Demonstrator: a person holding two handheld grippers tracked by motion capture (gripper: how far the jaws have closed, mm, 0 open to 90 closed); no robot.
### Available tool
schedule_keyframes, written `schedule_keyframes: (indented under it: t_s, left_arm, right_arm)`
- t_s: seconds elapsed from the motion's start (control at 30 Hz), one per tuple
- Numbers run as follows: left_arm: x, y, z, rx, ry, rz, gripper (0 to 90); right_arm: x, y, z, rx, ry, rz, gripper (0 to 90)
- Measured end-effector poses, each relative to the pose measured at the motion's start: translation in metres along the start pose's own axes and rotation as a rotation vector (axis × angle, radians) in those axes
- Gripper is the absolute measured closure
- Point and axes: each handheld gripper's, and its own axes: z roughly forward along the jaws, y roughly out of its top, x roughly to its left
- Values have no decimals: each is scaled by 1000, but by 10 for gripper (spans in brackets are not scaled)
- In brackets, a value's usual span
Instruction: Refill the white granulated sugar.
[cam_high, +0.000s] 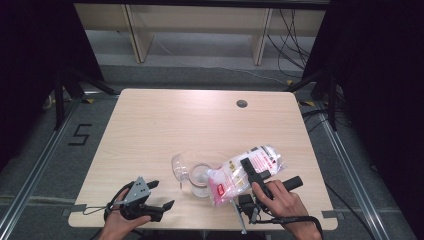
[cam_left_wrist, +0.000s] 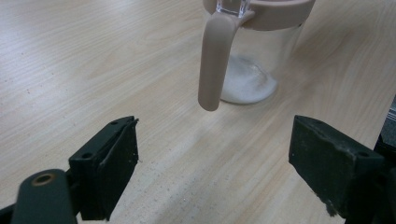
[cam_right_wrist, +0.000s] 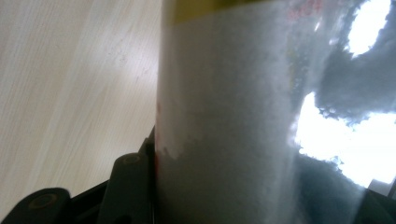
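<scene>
While my left hand-held gripper (cam_high: 161, 194) sits at the near left corner of the tabletop (cam_high: 150, 125), I see its jaws spread wide with nothing between them; in the left gripper view the jar's upper part is cut off by the frame's top edge. Ahead of those jaws, a little apart, stands the clear jar (cam_left_wrist: 252, 60) with a beige collar and a beige handle (cam_left_wrist: 212, 60) hanging down its side, a low heap of white powder lying on its bottom. From the high view, the jar's clear lid (cam_high: 179, 168) is flipped open away from the right hand-held gripper, though I can't make out the hinge.

Just right of the jar, the plastic bag (cam_high: 243, 172) of white powder, with red print, is tilted so its lower end touches or overhangs the jar's rim; I cannot tell which. My right hand-held gripper (cam_high: 252, 171) is clamped across the bag's middle, jaws about half closed on it. In the right gripper view the bag (cam_right_wrist: 233, 121) presses so close that its print is blurred, and bright glare washes out its right side.
</scene>
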Motion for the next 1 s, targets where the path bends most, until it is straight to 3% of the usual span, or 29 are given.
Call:
schedule_keyframes:
  t_s: [0.03,0.07,0.17,0.2,0.33,0.43,0.47,0.5,0.53,0.57,0.73,0.77,0.83,0.87,0.93,0.97,1.0]
  left_arm:
    - [0,0,0,-3,-1,-4,154]
    - [-3,-1,0,0,-4,-40,154]
    - [-2,-1,0,1,-1,-28,154]
    - [0,0,0,1,-1,1,154]
    - [-1,-1,0,-6,-4,-19,154]
    - [-2,-1,1,-1,-3,-39,154]
    - [-2,-1,0,2,0,-35,154]
    - [-2,-1,0,2,1,-35,154]
    - [-2,-1,0,2,0,-37,154]
    - [0,0,0,1,-1,-1,154]
    - [-1,0,0,-4,-4,-10,154]
    - [-1,0,0,-4,-4,-12,154]
    - [-1,0,0,-2,-4,-9,154]
    - [-2,-1,0,2,1,-35,154]
    - [0,0,0,0,-1,-4,154]
    - [0,0,0,-2,-2,-6,154]
    - [-1,0,0,-9,-5,-17,154]
  right_arm:
    - [1,0,0,5,7,17,536]
    - [2,0,0,8,11,21,536]
    - [3,0,-1,14,13,28,537]
    - [2,0,-1,13,10,16,537]
    - [1,-1,0,8,9,7,538]
    - [2,-1,-1,15,10,28,539]
    - [3,-1,-1,17,12,44,539]
    - [0,-1,0,3,6,5,539]
    - [1,-1,-1,5,9,20,539]
    - [3,-1,-2,12,11,41,539]
    - [2,-1,-1,16,11,32,540]
    - [0,-1,0,10,10,-1,541]
    - [0,0,0,7,4,-12,541]
    - [3,1,-1,24,20,19,541]
    - [1,3,-2,5,11,10,542]
    - [1,4,-2,-15,0,29,542]
    - [0,4,-1,-25,-3,17,543]
